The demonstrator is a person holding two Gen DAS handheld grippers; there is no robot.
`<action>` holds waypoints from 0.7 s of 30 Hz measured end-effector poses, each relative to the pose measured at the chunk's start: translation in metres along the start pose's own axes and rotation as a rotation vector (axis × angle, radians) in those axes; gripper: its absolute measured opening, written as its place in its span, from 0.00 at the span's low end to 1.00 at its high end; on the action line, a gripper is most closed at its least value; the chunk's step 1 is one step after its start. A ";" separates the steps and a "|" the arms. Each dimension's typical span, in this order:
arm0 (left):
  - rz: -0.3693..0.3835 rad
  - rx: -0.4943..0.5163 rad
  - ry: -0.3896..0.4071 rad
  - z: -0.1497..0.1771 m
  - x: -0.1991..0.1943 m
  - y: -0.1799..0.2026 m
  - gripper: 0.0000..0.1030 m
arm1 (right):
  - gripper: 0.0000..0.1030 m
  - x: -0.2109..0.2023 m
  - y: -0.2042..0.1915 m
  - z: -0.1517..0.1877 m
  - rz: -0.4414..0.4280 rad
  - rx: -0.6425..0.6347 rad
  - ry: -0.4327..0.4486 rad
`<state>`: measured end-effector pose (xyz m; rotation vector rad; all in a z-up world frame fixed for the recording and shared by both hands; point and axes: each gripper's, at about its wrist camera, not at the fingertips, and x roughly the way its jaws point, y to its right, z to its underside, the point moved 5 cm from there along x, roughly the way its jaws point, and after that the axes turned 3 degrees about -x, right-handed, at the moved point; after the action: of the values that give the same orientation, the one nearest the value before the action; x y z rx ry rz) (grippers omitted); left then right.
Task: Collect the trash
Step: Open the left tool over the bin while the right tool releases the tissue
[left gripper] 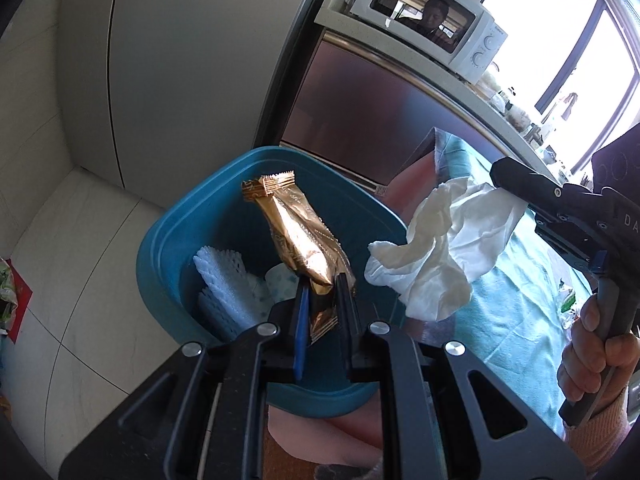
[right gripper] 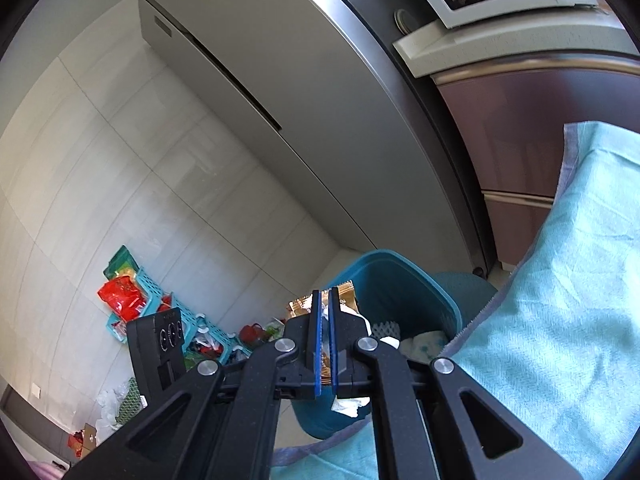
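Over the blue bin, my left gripper is shut on the lower end of a gold snack wrapper, which stands upright above the bin's opening. White foam nets and a dotted tissue lie inside the bin. At the right, my right gripper is shut on a crumpled white tissue that hangs beside the bin's right rim. In the right wrist view the right gripper clamps the tissue, with the gold wrapper and the bin just beyond its tips.
A teal cloth covers the table to the right of the bin. A grey fridge stands behind, with a microwave on a counter over purple cabinets. Baskets and red bags clutter the tiled floor at the left.
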<state>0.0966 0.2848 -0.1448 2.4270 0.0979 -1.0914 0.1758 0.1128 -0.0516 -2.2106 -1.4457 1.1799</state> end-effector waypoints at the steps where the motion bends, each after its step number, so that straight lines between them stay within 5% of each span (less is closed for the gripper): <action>1: -0.004 -0.001 -0.003 0.000 0.003 0.000 0.13 | 0.03 0.003 0.002 0.001 0.008 0.003 -0.007; 11: -0.028 -0.031 -0.049 0.003 0.033 -0.006 0.18 | 0.06 0.019 0.016 0.010 0.059 0.032 -0.052; 21: 0.008 0.004 0.011 0.005 0.010 0.009 0.25 | 0.15 0.003 0.012 0.009 0.045 0.029 -0.029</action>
<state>0.1023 0.2732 -0.1519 2.4352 0.0904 -1.0756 0.1778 0.1073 -0.0655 -2.2265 -1.3872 1.2441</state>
